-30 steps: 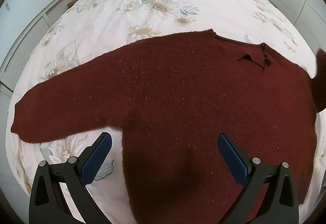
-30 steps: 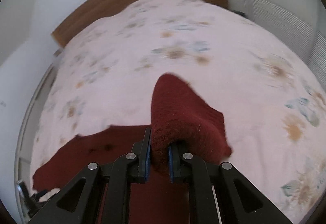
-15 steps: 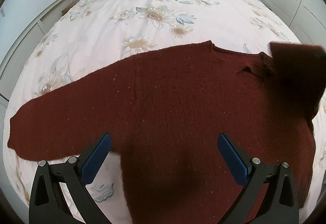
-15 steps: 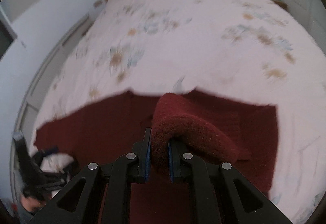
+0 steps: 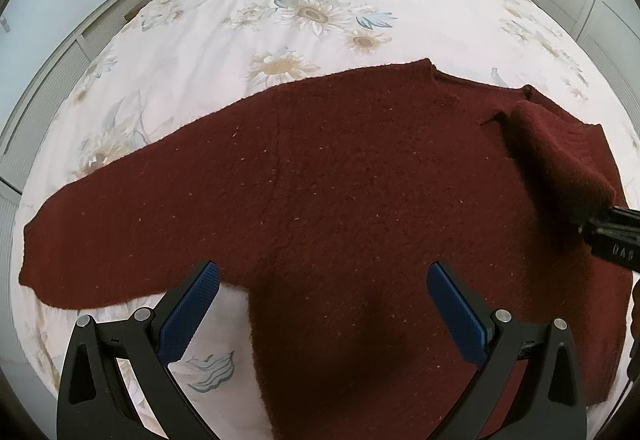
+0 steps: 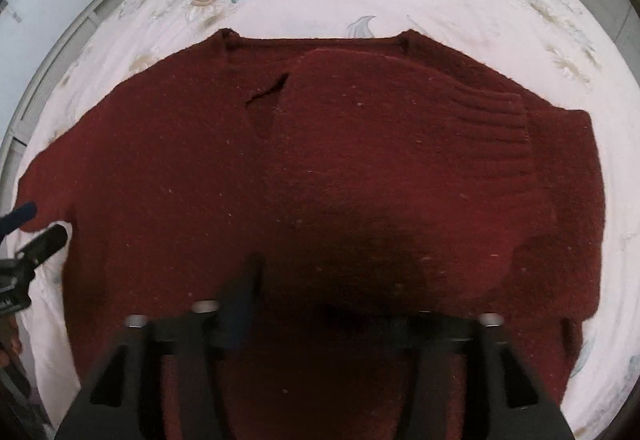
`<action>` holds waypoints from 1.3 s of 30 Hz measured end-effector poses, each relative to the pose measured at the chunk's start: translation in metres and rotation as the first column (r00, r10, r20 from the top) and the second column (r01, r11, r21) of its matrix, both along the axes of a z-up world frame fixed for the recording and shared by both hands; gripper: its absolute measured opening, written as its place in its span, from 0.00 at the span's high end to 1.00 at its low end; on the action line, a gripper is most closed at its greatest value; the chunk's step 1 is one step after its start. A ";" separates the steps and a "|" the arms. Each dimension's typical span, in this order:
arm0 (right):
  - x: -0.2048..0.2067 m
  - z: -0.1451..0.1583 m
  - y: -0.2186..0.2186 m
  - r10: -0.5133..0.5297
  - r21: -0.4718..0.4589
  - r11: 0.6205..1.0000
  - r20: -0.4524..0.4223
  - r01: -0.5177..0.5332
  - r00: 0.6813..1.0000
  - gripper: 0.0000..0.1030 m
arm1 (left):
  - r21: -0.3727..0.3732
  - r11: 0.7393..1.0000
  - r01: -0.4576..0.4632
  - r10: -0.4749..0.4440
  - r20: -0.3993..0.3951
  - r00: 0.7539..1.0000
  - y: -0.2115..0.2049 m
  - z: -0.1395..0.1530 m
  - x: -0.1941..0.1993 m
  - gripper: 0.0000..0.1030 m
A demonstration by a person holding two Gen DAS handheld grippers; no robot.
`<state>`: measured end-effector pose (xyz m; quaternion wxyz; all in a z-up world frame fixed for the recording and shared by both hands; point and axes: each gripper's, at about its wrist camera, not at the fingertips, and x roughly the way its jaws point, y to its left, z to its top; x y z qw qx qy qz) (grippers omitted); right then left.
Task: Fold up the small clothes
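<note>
Black gripper (image 5: 320, 304); ribbed blue pads (image 5: 188, 308)

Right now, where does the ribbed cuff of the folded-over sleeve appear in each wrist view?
Left wrist view: the ribbed cuff is at the far right edge, above the right gripper.
Right wrist view: the cuff is right of centre, lying on the sweater's chest.
Shared landmark: the dark slit at the neckline, just left of the folded sleeve in both.

In the right wrist view the right tool (image 6: 320, 304) is motion-blurred, its right finger lost in shadow against the sweater (image 6: 200, 160). The sweater's hem runs off the bottom edge. The left tool (image 6: 28, 236) is cut by the left edge.
</note>
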<state>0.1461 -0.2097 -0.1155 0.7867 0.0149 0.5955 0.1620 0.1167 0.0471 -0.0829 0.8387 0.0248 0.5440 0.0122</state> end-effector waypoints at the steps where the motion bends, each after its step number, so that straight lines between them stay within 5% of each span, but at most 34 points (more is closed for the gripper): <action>1: -0.001 0.002 -0.002 0.004 -0.006 1.000 0.003 -0.004 1.000 0.31 | -0.004 1.000 -0.001 0.001 0.000 1.000 0.001 0.000 0.000 0.01; 3: -0.005 0.006 -0.006 0.015 -0.025 1.000 0.013 -0.015 1.000 0.23 | -0.014 1.000 -0.004 0.004 -0.005 1.000 0.002 0.001 -0.001 0.01; 8: -0.018 0.016 -0.037 0.015 -0.036 0.999 0.019 -0.014 1.000 0.23 | -0.011 1.000 0.019 -0.019 -0.002 1.000 -0.004 0.007 -0.001 0.01; 21: -0.043 0.012 -0.173 -0.238 -0.038 0.971 0.001 0.238 0.971 0.23 | 0.009 0.974 0.224 -0.224 -0.016 0.974 -0.092 0.009 0.023 0.01; 32: -0.053 0.000 -0.212 -0.314 -0.010 0.949 -0.012 0.314 0.949 0.23 | 0.085 0.871 0.484 -0.483 -0.030 0.875 -0.228 0.007 0.050 0.01; 39: -0.053 -0.009 -0.221 -0.331 -0.003 0.944 -0.036 0.331 0.943 0.23 | 0.124 0.798 0.590 -0.580 -0.105 0.808 -0.289 -0.022 0.062 0.01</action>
